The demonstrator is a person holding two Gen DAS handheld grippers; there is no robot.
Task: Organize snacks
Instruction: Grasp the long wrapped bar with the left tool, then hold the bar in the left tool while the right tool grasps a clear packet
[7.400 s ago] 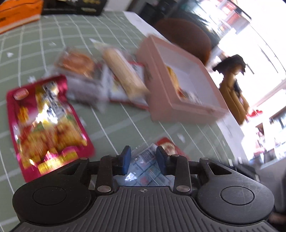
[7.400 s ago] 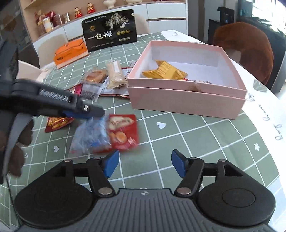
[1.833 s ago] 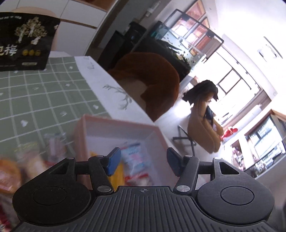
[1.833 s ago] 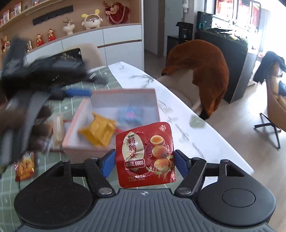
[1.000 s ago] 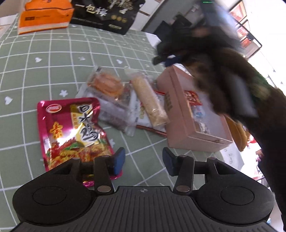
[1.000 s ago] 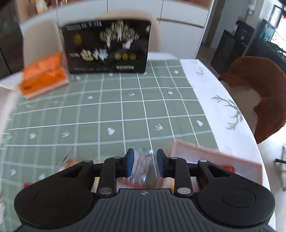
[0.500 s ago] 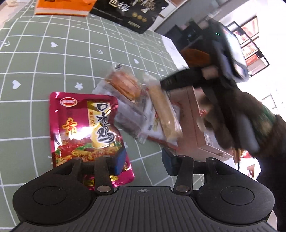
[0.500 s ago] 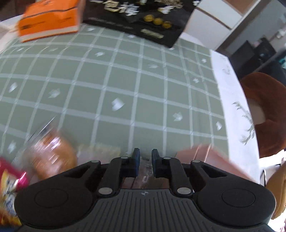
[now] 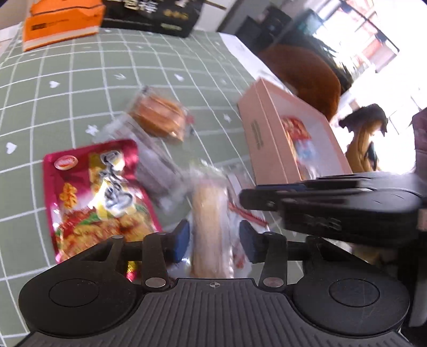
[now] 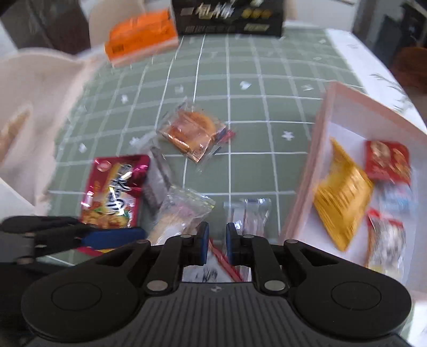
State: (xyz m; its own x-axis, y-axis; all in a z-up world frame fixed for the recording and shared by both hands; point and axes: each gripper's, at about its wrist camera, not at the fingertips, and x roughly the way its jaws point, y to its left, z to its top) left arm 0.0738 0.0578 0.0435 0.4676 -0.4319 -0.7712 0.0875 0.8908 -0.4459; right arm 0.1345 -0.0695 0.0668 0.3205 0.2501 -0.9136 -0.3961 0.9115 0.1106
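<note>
My left gripper [image 9: 214, 240] is open, its jaws on either side of a long biscuit stick in clear wrap [image 9: 210, 227] lying on the green checked cloth. My right gripper [image 10: 215, 244] is nearly closed over a white packet with a red edge [image 10: 226, 263]; a firm hold cannot be told. It also shows in the left wrist view [image 9: 328, 205], just right of the stick. The pink box [image 10: 317, 149] at the right holds a yellow packet [image 10: 341, 194], a red quail-egg packet [image 10: 387, 160] and others. A magenta pouch [image 9: 98, 186] and a wrapped round cake [image 9: 157, 117] lie on the cloth.
An orange box [image 10: 141, 34] and a black gift box [image 10: 229, 16] stand at the far edge of the table. A brown chair [image 9: 304, 72] is beyond the pink box. A grey wrapped snack [image 9: 157, 173] lies between the pouch and the stick.
My left gripper moved right from the magenta pouch to straddle the biscuit stick. My right gripper dropped lower, near the packets beside the box.
</note>
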